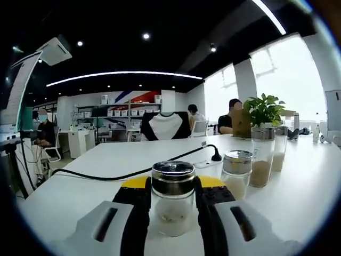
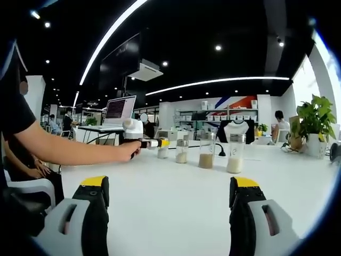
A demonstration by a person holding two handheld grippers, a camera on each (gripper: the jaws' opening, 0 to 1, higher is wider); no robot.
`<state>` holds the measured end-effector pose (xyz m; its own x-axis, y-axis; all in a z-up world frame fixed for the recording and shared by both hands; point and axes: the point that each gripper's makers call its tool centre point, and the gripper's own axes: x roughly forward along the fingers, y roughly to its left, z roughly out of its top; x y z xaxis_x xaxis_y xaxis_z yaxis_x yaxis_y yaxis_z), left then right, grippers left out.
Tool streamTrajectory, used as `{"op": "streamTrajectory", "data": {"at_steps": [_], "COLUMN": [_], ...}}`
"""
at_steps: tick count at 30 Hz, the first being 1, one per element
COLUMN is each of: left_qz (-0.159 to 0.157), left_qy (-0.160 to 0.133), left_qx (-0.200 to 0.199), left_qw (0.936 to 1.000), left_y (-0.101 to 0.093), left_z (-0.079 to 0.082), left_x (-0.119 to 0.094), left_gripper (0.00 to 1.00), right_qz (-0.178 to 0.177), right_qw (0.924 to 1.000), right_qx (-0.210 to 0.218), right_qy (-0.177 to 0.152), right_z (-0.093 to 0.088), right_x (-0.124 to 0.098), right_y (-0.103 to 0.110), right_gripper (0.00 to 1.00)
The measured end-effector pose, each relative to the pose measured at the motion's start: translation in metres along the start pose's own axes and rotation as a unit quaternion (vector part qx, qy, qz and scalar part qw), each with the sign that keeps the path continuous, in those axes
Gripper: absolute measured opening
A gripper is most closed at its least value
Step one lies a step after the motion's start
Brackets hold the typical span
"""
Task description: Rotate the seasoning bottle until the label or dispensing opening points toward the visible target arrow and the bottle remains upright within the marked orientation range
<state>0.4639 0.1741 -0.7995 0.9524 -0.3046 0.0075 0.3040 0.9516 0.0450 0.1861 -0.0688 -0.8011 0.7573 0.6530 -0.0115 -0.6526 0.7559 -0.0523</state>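
Observation:
A short glass seasoning bottle (image 1: 172, 205) with a shiny metal lid stands upright on the white table (image 1: 96, 192). My left gripper (image 1: 173, 184) is shut on it, its black pads pressed against both sides of the glass. A little brownish seasoning lies in the bottom of the bottle. In the right gripper view a person's outstretched hand holds that left gripper (image 2: 151, 143) against the same small bottle (image 2: 163, 149), far across the table. My right gripper (image 2: 170, 210) is open wide above bare table, with nothing between its jaws.
Beside the held bottle stand a short lidded jar (image 1: 237, 172) and two tall shakers (image 1: 261, 157), seen again as a row (image 2: 206, 151). A black cable (image 1: 128, 173) crosses the table. A potted plant (image 1: 264, 111) stands behind, a laptop (image 2: 120, 110) at the far left.

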Motion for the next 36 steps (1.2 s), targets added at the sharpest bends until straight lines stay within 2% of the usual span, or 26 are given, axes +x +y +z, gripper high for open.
{"op": "streamTrajectory", "data": {"at_steps": [2,4,6,10,14,18,21,22,23,24,25,30,36], "left_qz": [-0.007,-0.019,-0.031,-0.054,-0.088,-0.129,-0.155,-0.178,-0.186,-0.211,-0.22,-0.243,-0.253], "left_qy": [-0.015,-0.032,-0.042,-0.034,-0.04,-0.045,-0.046,-0.05,-0.053,-0.064,-0.062,-0.064,-0.071], "left_qx": [0.001,-0.024,-0.026,-0.011,-0.01,-0.016,-0.014,-0.012,-0.01,-0.014,-0.017,-0.007,-0.002], "left_qw": [0.9999,0.999,0.9983,0.9979,0.9953,0.9905,0.9868,0.9827,0.9811,0.9753,0.9734,0.9679,0.9648], "left_y": [-0.003,-0.007,-0.011,-0.025,-0.045,-0.069,-0.084,-0.094,-0.098,-0.109,-0.114,-0.135,-0.147], "left_z": [0.007,0.016,0.025,0.031,0.037,0.045,0.05,0.052,0.054,0.058,0.059,0.064,0.068], "left_x": [-0.005,-0.01,-0.016,-0.028,-0.044,-0.063,-0.073,-0.079,-0.081,-0.089,-0.093,-0.111,-0.125], "left_gripper": [0.34,0.34,0.34,0.34,0.34,0.34,0.34,0.34,0.34,0.34,0.34,0.34,0.34], "right_qz": [0.003,0.007,0.008,0.013,0.038,0.067,0.07,0.069,0.069,0.067,0.066,0.063,0.063], "right_qw": [1.0,1.0,0.9999,0.9998,0.9991,0.9974,0.9972,0.9974,0.9974,0.9977,0.9977,0.9979,0.998], "right_qx": [-0.001,0.0,-0.001,0.001,-0.001,-0.02,-0.021,-0.017,-0.015,-0.003,-0.001,0.006,0.005], "right_qy": [-0.001,-0.005,-0.006,-0.013,-0.018,-0.019,-0.015,-0.013,-0.013,-0.012,-0.012,-0.01,-0.007], "right_z": [0.001,0.002,0.003,0.005,0.006,0.009,0.007,0.005,0.004,0.0,-0.001,-0.002,0.0], "right_x": [0.0,0.0,-0.001,0.0,0.0,0.001,0.003,0.004,0.004,0.006,0.006,0.006,0.006], "right_y": [0.001,0.003,0.005,0.008,0.017,0.032,0.036,0.036,0.036,0.034,0.034,0.032,0.035], "right_gripper": [0.95,0.94,0.94,0.92,0.81,0.74,0.75,0.75,0.75,0.74,0.74,0.71,0.71]}}
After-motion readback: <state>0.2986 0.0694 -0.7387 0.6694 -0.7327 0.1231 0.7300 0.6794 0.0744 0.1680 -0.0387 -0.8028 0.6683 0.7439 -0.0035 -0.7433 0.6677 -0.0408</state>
